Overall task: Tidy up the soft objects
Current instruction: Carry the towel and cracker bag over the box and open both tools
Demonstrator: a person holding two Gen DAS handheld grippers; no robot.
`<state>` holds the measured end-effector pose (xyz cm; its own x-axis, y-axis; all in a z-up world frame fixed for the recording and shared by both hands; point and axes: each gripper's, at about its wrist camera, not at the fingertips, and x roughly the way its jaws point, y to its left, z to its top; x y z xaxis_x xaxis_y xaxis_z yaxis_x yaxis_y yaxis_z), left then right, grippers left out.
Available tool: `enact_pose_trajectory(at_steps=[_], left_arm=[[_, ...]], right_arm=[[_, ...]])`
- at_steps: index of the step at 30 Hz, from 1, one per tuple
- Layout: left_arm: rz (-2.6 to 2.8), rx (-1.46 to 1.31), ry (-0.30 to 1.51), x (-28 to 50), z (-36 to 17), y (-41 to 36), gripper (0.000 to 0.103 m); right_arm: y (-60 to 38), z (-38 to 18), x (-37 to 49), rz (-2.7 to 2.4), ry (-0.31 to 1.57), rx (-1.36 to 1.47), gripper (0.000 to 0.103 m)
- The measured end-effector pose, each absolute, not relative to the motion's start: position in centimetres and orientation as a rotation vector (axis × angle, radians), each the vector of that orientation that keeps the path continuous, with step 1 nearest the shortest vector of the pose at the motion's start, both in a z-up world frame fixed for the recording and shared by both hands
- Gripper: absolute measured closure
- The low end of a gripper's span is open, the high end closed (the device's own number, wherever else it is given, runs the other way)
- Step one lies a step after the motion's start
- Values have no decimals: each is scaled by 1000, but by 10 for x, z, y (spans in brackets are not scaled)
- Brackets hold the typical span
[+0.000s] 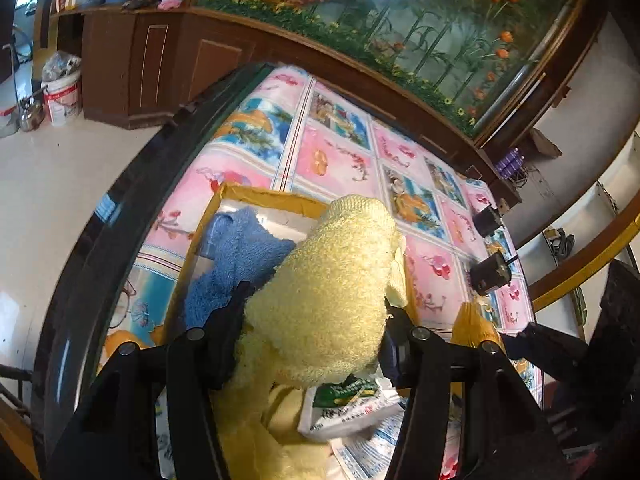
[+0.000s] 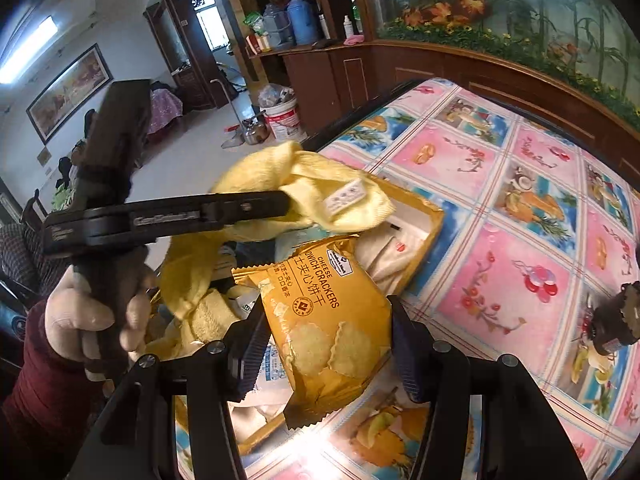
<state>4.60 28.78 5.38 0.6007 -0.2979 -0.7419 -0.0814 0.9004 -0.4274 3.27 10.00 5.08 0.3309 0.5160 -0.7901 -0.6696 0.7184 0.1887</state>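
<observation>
Patterned glossy tablecloth [image 2: 520, 216] underfoot. Left gripper [image 1: 316, 316] clamps a fluffy yellow towel [image 1: 332, 288], long axis running near-to-far; right gripper [image 2: 328, 344] grips a crinkled cracker packet [image 2: 324, 320].

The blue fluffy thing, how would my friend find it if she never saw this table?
Start at the table with the pink and blue picture cloth. On it sits an open cardboard box, and the blue towel lies inside, on its left side. It's the only blue fuzzy cloth; the yellow towel beside it is held up in the left gripper.
</observation>
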Motion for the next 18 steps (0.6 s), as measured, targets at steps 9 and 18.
enact_pose_trajectory(at_steps=[9,18], left_arm=[[-88,-532,856,44,51,290,30],[-47,-529,720,-13,81,280,29]], right_arm=[[122,24,33,755,978,-215,41],[126,36,4,814,918,-189,31]])
